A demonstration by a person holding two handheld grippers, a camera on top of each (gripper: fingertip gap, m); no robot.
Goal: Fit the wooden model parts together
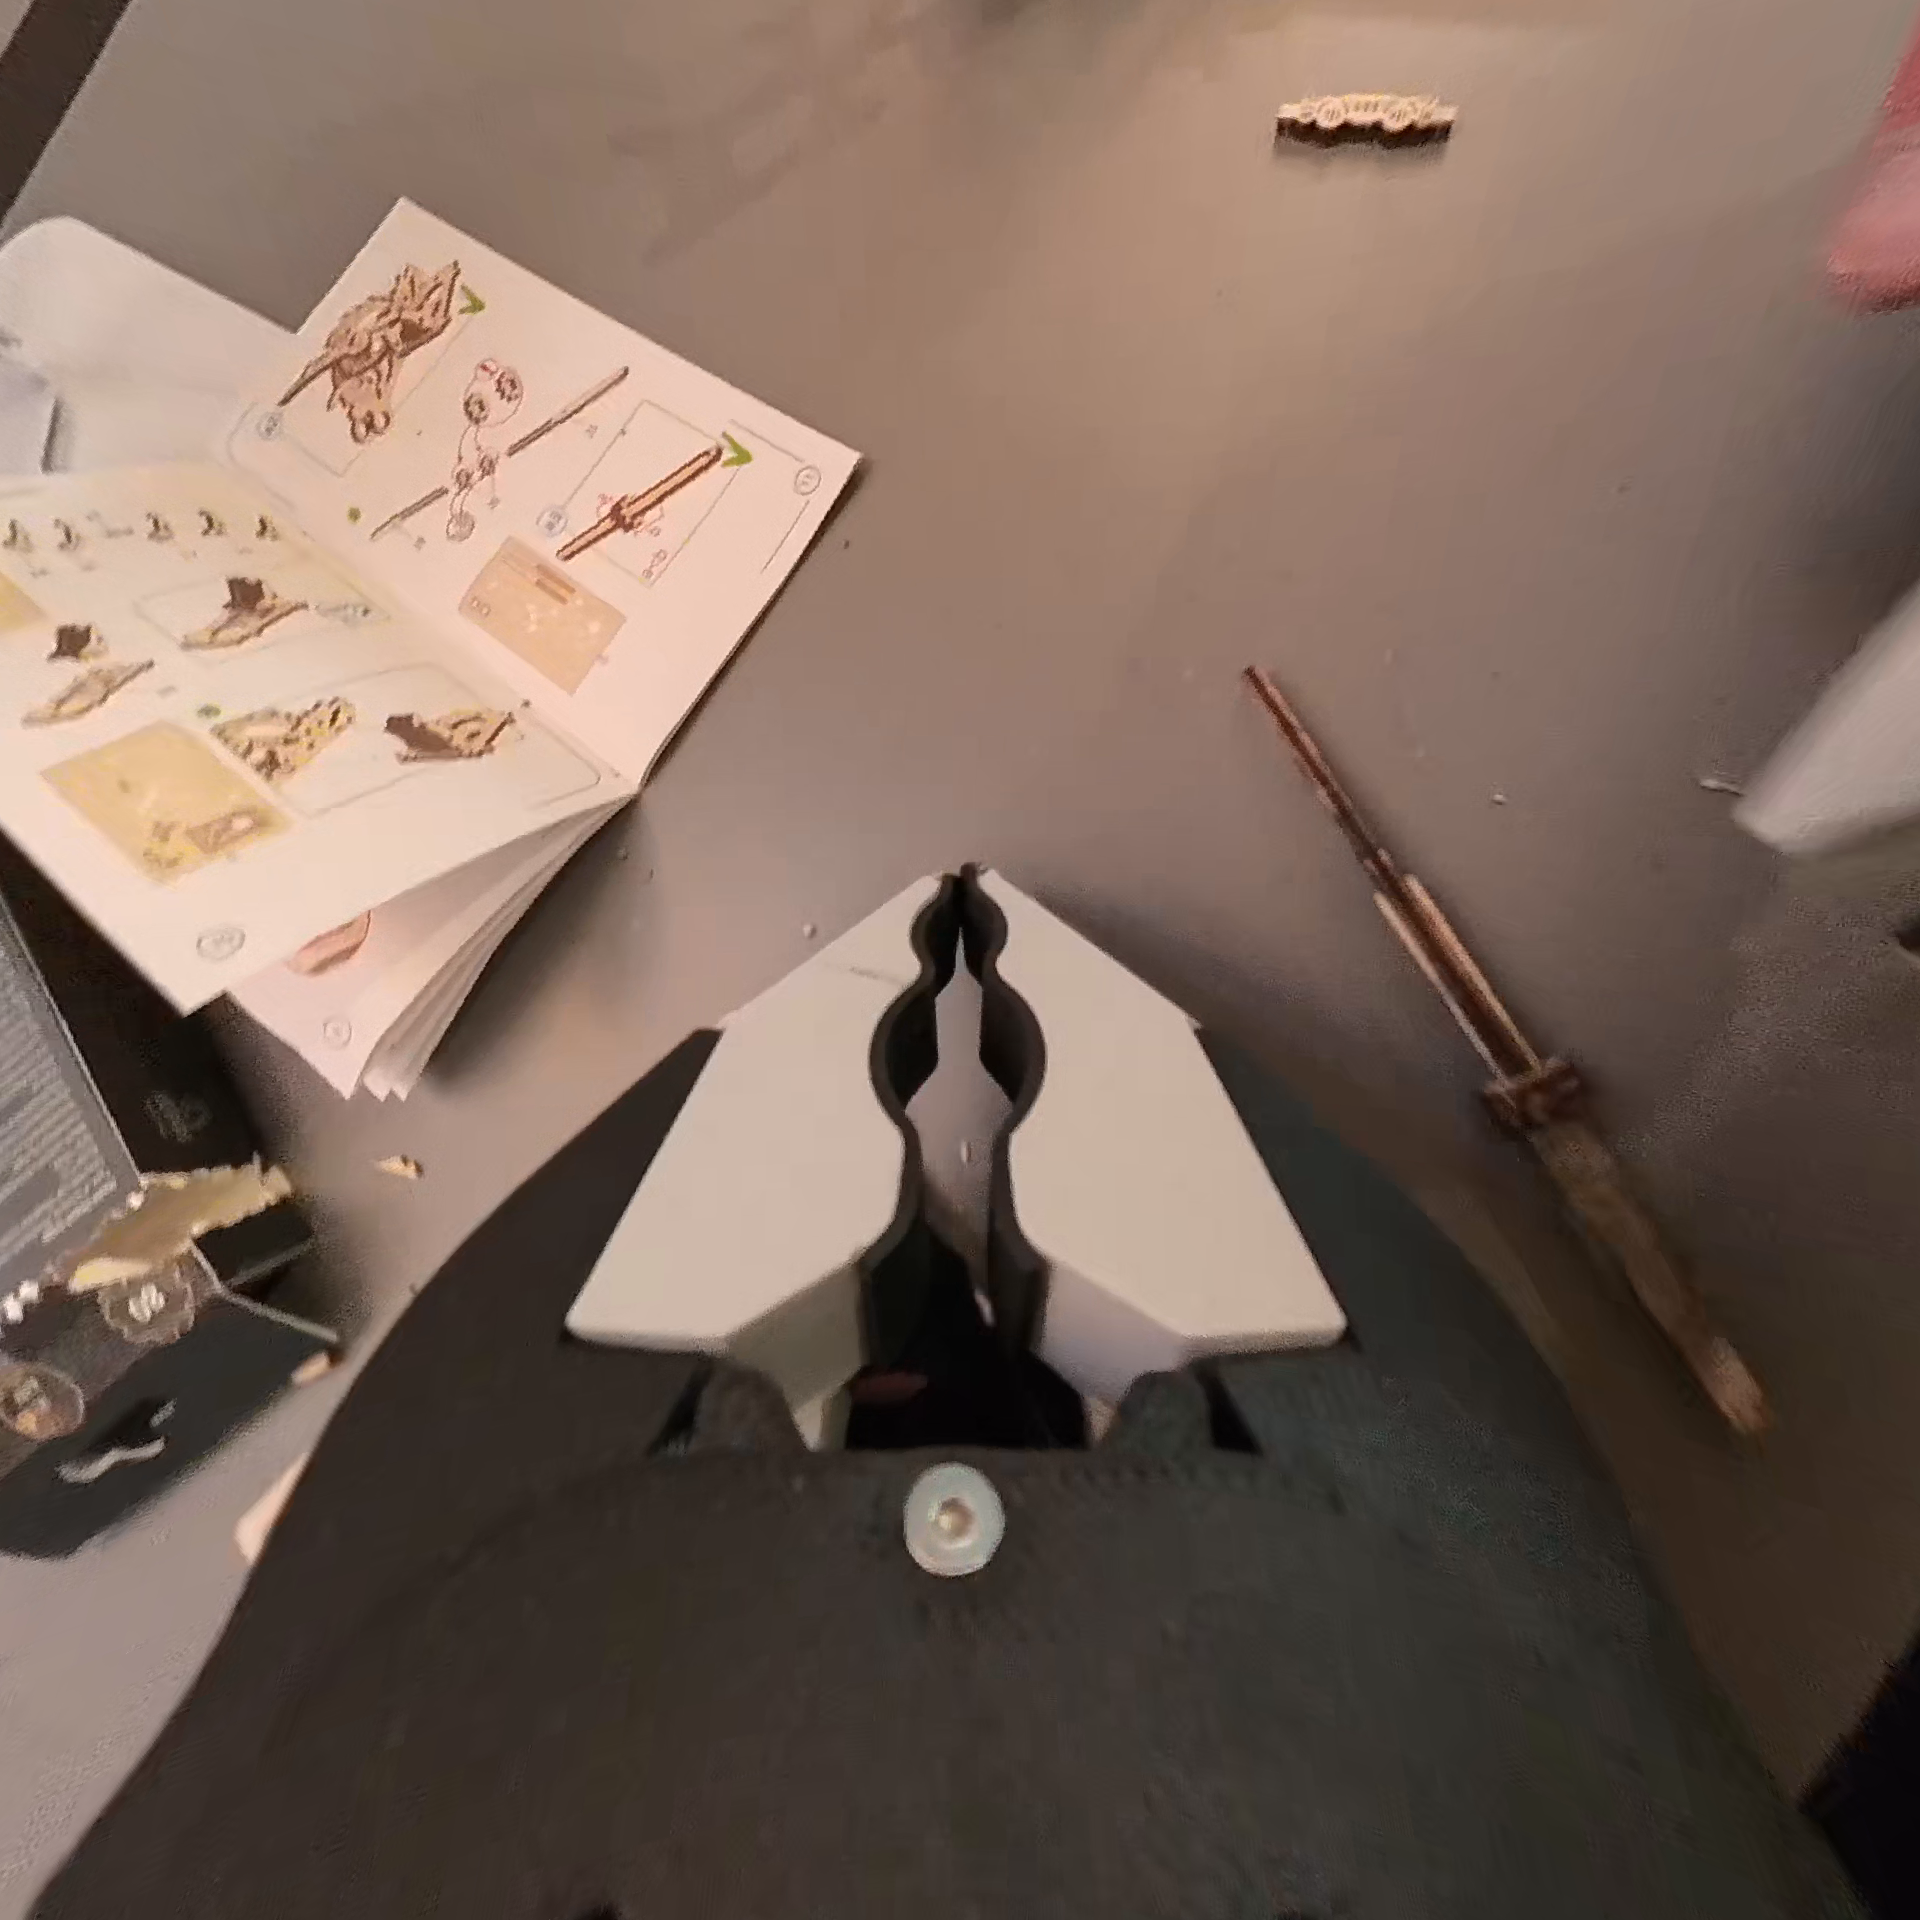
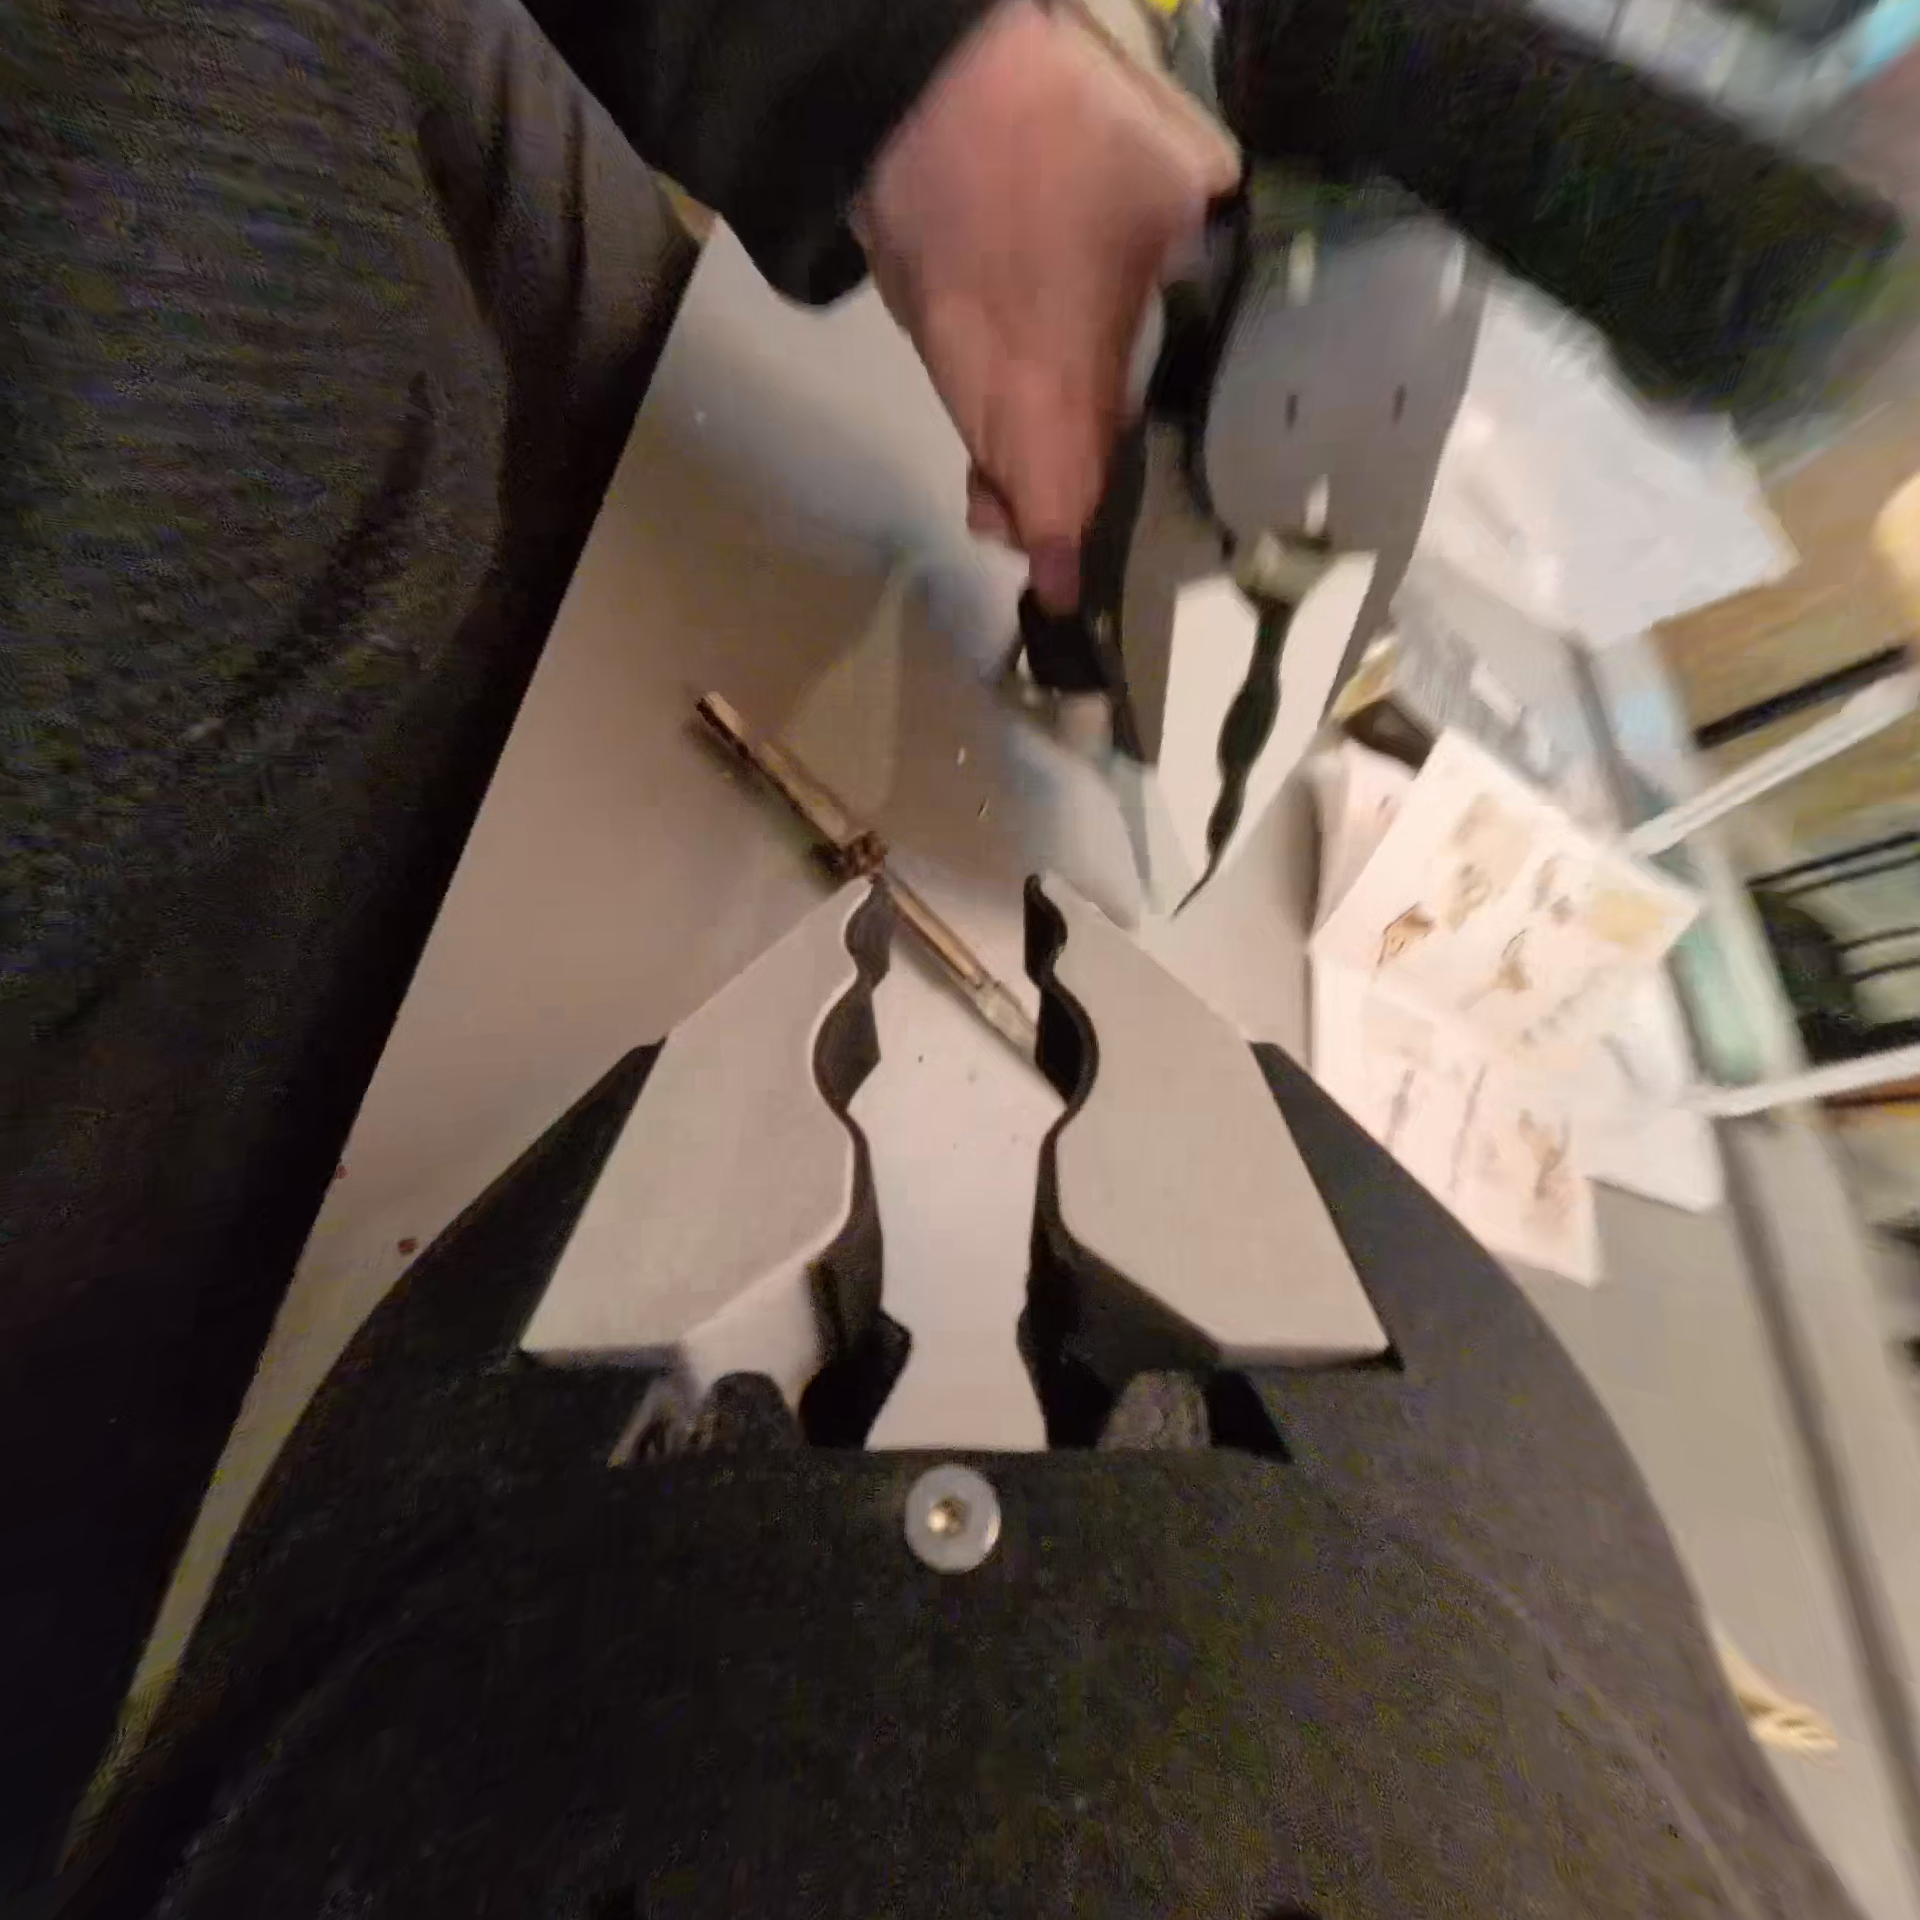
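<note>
Your left gripper [image 1: 961,883]: black textured body, pale grey fingers [image 1: 810,1122] lined with wavy black pads, silver screw at lower centre. Your right gripper [image 2: 956,899]: same build. Your hand [image 2: 1029,301], upper centre of right wrist view: dark sleeve; dark knit garment fills left edge.

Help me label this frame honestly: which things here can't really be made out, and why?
- Long wooden rod assembly, right wrist view: its far end runs behind the right gripper, whose jaws stand open.
- Pink blur, left wrist view: cut by the right edge, motion-smeared; unidentifiable.
- Small carved wooden piece: too small to read its shape.
- Wooden parts on the dark box: blurred, cut off at left.
- Left gripper: jaws closed; whether anything is pinched cannot be told.
</note>
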